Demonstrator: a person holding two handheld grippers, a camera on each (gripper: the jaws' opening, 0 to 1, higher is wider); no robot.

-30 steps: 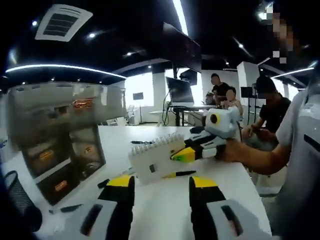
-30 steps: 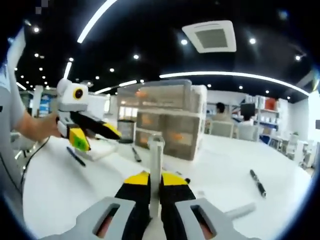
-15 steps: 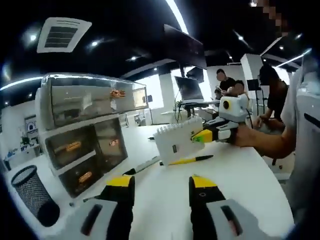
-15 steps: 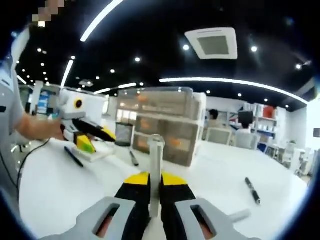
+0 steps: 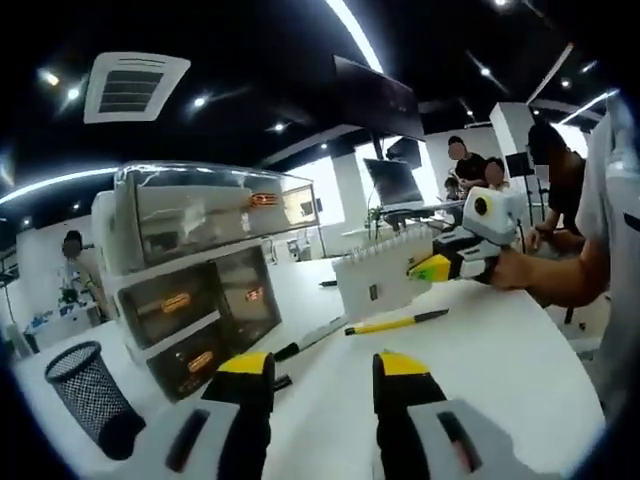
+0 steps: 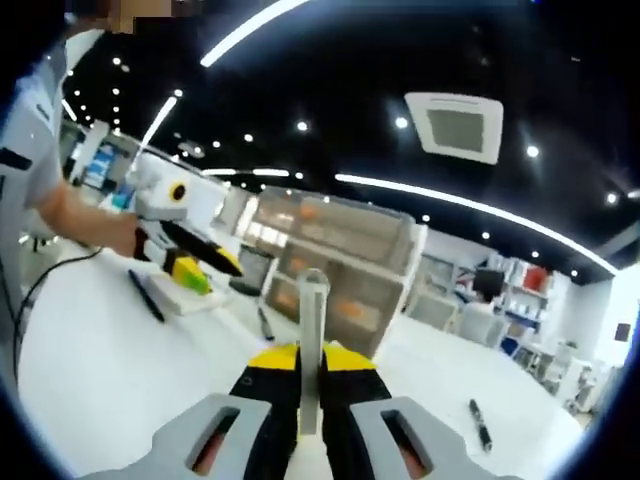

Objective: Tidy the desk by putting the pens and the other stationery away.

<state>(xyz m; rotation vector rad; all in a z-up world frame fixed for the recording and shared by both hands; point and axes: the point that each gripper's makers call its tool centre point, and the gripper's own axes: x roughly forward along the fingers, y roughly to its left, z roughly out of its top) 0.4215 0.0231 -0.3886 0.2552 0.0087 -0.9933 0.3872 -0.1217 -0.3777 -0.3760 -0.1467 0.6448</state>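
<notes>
White desk (image 5: 480,350), notebook (image 5: 385,285) now lifted closer to drawer unit (image 5: 190,280); right gripper (image 6: 311,370) clamps it, left gripper (image 5: 318,375) empty, gaping.

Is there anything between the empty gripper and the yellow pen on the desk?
Nothing visible. The left gripper is open, and the desk between it and the yellow pen is bare. The notebook hangs beyond the pen.

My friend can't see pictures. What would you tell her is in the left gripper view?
An open hand-held gripper hangs over a white desk, facing a clear drawer unit. A second hand-held gripper holds a spiral notebook above a yellow pen.
</notes>
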